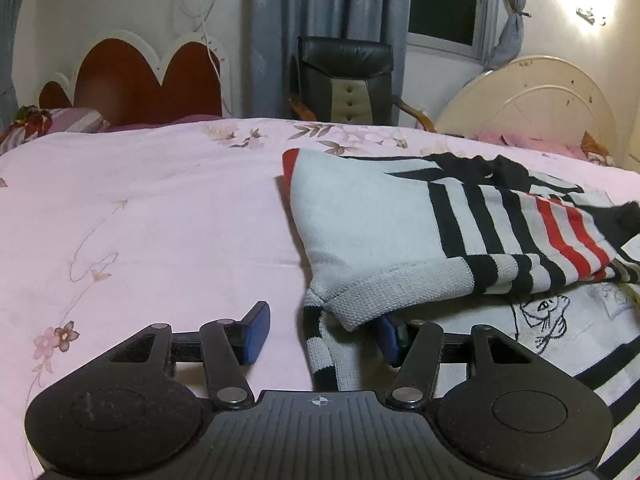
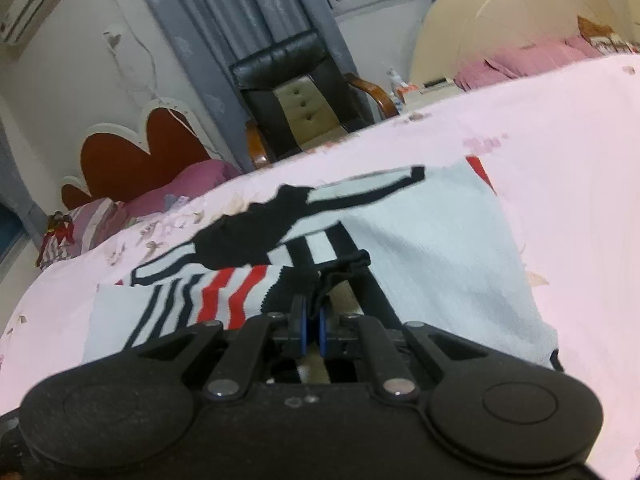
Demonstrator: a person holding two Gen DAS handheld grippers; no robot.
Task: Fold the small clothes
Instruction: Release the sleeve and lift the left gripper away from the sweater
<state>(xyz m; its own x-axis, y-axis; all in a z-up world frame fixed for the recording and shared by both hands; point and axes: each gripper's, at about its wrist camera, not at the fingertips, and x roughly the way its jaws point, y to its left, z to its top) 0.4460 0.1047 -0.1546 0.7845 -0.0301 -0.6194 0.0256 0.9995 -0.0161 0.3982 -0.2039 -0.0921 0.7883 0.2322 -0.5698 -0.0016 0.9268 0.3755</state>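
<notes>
A small grey knit sweater (image 1: 360, 220) with black and red stripes lies partly folded on the pink bedspread (image 1: 140, 220). My left gripper (image 1: 320, 330) is open at the sweater's near left corner; its right pad (image 1: 390, 338) is tucked under the grey hem, its left pad (image 1: 256, 330) rests over bare bedspread. In the right wrist view the sweater (image 2: 420, 232) lies spread below. My right gripper (image 2: 313, 322) is shut on its black cuff edge (image 2: 340, 268) and holds the striped sleeve (image 2: 224, 292) over the sweater's body.
A black office chair (image 1: 344, 80) stands beyond the bed's far edge. A red heart-shaped headboard (image 1: 132, 76) with pillows is at far left. A cream round headboard (image 1: 532, 100) is at far right. Grey curtains and a window lie behind.
</notes>
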